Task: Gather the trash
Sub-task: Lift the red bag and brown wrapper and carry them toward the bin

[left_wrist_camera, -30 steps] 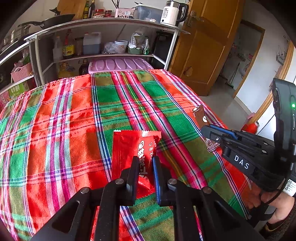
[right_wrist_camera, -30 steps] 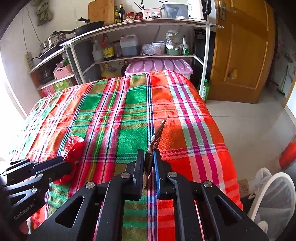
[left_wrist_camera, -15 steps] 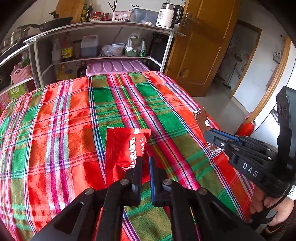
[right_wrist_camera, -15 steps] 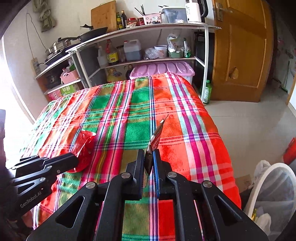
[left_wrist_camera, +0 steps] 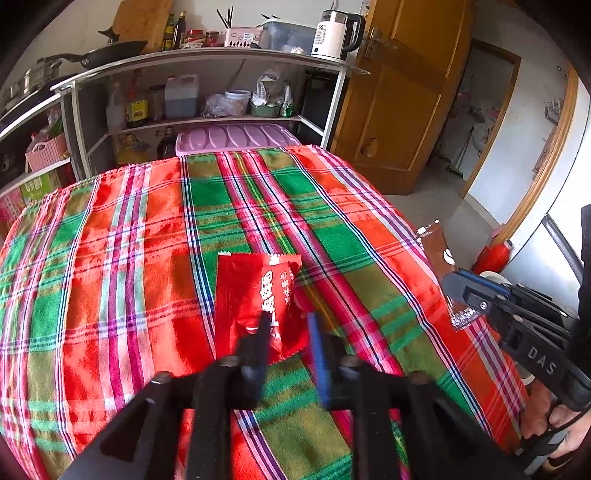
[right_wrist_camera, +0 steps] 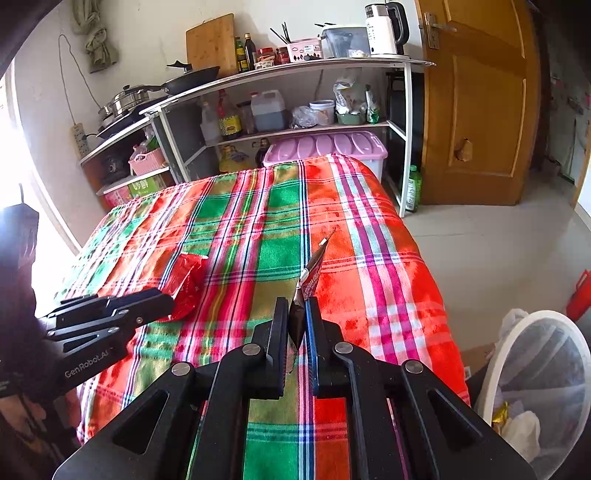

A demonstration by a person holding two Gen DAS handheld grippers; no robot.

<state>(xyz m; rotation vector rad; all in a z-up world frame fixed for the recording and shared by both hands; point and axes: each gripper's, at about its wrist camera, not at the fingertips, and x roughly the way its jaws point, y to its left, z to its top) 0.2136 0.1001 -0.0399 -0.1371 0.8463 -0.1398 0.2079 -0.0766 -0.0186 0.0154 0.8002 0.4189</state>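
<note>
Left hand-held gripper [left_wrist_camera: 286, 332]: jaws parted and have just been opening, fingers blurred. Flat red foil snack packet with white print [left_wrist_camera: 255, 299] lies on the bench covered with a red, green and pink plaid cloth [left_wrist_camera: 147, 240]; its near edge sits between the parted fingers, pads not pressing it, so released. In the right wrist view the same packet [right_wrist_camera: 188, 284] lies just beyond the left gripper's tips [right_wrist_camera: 166, 301], near the cloth's left side.

Right hand-held gripper [right_wrist_camera: 295, 314]: clenched on a thin dark brown wrapper with a red printed strip [right_wrist_camera: 308, 275], held edge-on and standing up out of the fingers, above the cloth. In the left wrist view the brown wrapper [left_wrist_camera: 437, 254] sticks up from the right gripper [left_wrist_camera: 458, 288] at the bench's right edge; a hand [left_wrist_camera: 550, 421] grips the handle below.

White mesh waste basket with a clear liner [right_wrist_camera: 535, 376] stands on the floor just off the bench's near right corner, with some yellow and white scraps inside.

Behind the bench: grey metal shelf rack [right_wrist_camera: 288, 70] with bottles, jars, a white electric kettle [right_wrist_camera: 384, 29] and a black pan on top; a lilac plastic storage box lid [right_wrist_camera: 325, 146] just behind the cloth's far edge. Brown wooden door [right_wrist_camera: 480, 103] to the right.
</note>
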